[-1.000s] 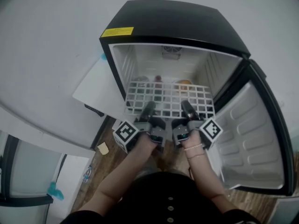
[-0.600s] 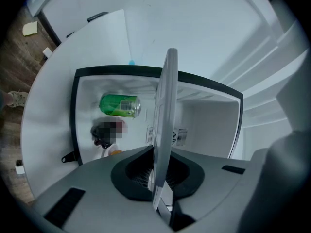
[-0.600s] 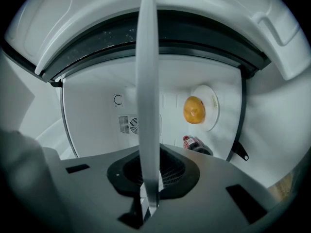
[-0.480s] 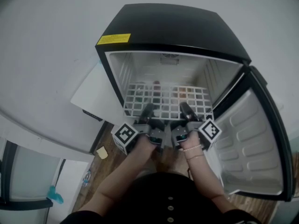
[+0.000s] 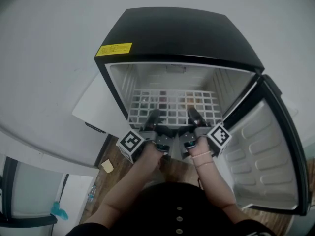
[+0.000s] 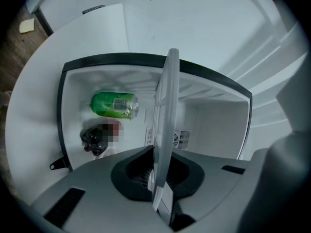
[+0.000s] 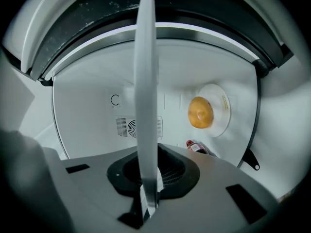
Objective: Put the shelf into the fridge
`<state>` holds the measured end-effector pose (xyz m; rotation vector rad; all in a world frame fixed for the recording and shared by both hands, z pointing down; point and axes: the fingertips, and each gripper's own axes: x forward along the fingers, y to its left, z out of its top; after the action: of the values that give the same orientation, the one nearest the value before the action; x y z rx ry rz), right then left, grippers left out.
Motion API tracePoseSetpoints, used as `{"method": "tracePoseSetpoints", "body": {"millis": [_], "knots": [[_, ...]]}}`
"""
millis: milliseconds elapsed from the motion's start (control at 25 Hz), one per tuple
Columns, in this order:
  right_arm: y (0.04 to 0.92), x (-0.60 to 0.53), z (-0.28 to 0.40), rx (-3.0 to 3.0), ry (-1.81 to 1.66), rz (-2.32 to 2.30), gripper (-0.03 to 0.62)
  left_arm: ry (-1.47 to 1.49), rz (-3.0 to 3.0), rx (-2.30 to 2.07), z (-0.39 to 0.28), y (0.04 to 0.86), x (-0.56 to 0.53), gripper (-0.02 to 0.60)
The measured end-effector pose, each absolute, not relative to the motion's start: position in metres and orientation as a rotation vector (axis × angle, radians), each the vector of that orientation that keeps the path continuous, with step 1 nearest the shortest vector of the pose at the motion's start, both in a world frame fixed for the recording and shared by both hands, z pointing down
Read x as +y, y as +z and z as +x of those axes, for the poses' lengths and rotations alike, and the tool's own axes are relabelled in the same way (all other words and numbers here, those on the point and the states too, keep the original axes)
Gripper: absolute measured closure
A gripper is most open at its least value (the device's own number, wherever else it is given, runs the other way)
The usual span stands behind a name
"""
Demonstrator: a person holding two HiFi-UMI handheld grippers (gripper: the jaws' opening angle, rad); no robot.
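Note:
The white wire shelf (image 5: pixel 172 107) lies level inside the open black fridge (image 5: pixel 182 31), most of it within the white cavity. My left gripper (image 5: pixel 152 118) is shut on the shelf's near edge at the left. My right gripper (image 5: pixel 193 114) is shut on the same edge at the right. In the left gripper view the shelf (image 6: pixel 165 125) shows edge-on as an upright white band clamped between the dark pads of the left gripper (image 6: pixel 158 181). The right gripper view shows the same band of shelf (image 7: pixel 146 81) pinched in the right gripper (image 7: pixel 148 181).
Under the shelf lie a green can (image 6: pixel 115 105) and a dark bottle (image 6: pixel 95 139) on one side, an orange fruit (image 7: pixel 200 112) on a white plate and a small bottle (image 7: pixel 197 147) on the other. The fridge door (image 5: pixel 266 151) stands open at the right. A white panel (image 5: pixel 96 107) leans at the left.
Both grippers have pushed the shelf deeper into the fridge; less of it sticks out past the opening than a second ago.

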<state>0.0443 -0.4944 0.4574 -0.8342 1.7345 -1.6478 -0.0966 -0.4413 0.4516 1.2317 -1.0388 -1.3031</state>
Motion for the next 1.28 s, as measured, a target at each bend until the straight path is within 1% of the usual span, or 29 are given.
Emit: {"method": "tracePoseSetpoints", "body": {"millis": [1280], "knots": [[0.456, -0.545, 0.030, 1.764, -1.585, -0.833, 0.565, -1.294, 1.282, -1.042, -0.111, 0.451, -0.492, 0.548]]}}
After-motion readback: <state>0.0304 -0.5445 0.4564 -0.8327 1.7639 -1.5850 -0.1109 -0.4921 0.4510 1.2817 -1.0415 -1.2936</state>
